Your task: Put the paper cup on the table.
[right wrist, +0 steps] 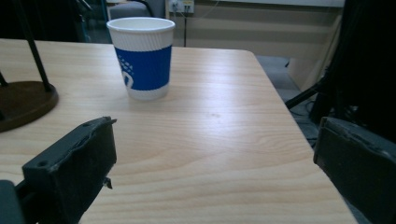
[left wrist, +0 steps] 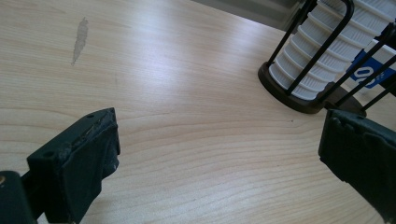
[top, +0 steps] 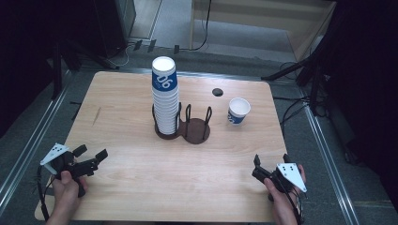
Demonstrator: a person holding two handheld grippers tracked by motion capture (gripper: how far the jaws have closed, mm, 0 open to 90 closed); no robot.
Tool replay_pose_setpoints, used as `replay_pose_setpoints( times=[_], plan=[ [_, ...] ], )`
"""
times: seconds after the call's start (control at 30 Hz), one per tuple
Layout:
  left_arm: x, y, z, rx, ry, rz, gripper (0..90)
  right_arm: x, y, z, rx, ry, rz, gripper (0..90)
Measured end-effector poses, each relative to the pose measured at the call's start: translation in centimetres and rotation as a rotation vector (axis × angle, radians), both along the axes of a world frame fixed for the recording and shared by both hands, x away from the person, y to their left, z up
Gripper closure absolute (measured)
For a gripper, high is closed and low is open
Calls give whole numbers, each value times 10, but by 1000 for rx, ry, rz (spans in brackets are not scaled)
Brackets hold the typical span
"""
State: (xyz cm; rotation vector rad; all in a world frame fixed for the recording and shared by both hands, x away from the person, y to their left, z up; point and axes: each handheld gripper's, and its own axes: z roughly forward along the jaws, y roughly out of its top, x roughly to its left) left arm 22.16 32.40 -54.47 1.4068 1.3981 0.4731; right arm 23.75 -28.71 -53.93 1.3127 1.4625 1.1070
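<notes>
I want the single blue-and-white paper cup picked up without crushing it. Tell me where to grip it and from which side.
Grip the single blue-and-white paper cup across its ribbed blue band, below the rim. It stands upright and alone on the wooden table, so probably come in level from the near side with the right gripper, whose open jaws already face it.

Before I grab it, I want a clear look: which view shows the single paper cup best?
The right gripper view: the single cup stands upright, close and whole beyond the right gripper. The high view shows it small, right of the cup holder. The left gripper view catches a blue sliver behind the holder's bars.
</notes>
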Motion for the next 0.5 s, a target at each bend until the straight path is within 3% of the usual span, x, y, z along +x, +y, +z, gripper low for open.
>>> replay_pose_setpoints(
  times=[0.1,0.3,0.5],
  plan=[
    [0,-3,0,24,4,-13,0,-6,-6,-2,-10,1,-26,0],
    [-1,-2,0,7,-7,-15,0,-20,-21,-6,-4,25,-41,0],
    [-2,-3,1,20,-16,-19,0,-29,-32,-6,5,34,-64,0]
  ],
)
